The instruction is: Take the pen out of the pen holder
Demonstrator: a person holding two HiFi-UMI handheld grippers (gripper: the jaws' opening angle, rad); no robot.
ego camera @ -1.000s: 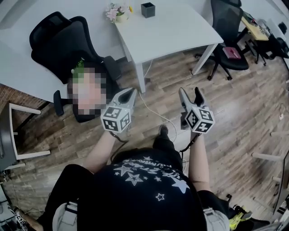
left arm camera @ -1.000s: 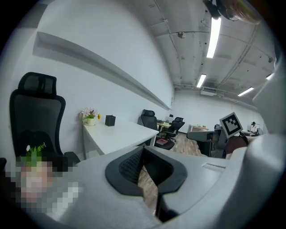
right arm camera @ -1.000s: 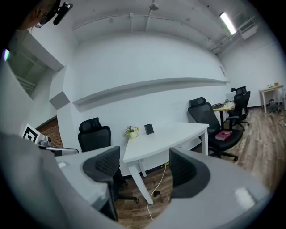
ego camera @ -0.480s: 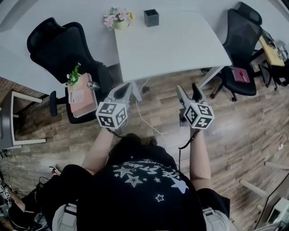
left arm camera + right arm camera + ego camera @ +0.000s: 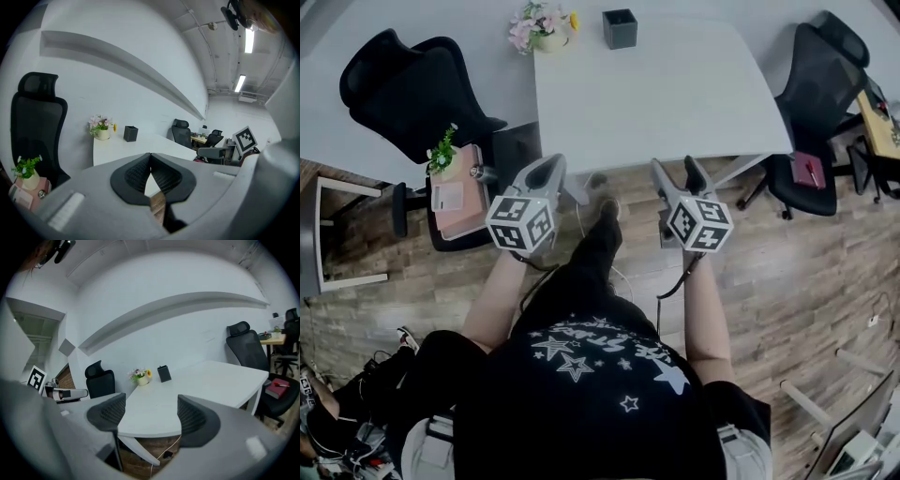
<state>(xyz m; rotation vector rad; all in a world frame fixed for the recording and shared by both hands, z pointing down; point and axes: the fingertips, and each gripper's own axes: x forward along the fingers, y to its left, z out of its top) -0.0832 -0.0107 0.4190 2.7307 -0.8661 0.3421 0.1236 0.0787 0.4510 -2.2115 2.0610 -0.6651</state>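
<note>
I hold both arms forward, short of the near edge of the tabletop (image 5: 675, 94). Left claw (image 5: 547, 169): jaws together, empty. Right claw (image 5: 676, 170): jaws apart, empty. Pen holder (image 5: 620, 28) stands at far edge; pen indiscernible.

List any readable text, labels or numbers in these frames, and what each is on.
Nothing reads clearly.
Black shirt: a line of print above the stars, too blurred to read.
Pink item on the chair: white label, too small to read.
Left gripper and right gripper cubes: square marker patterns only, no letters.
Pen holder: no print visible.
</note>
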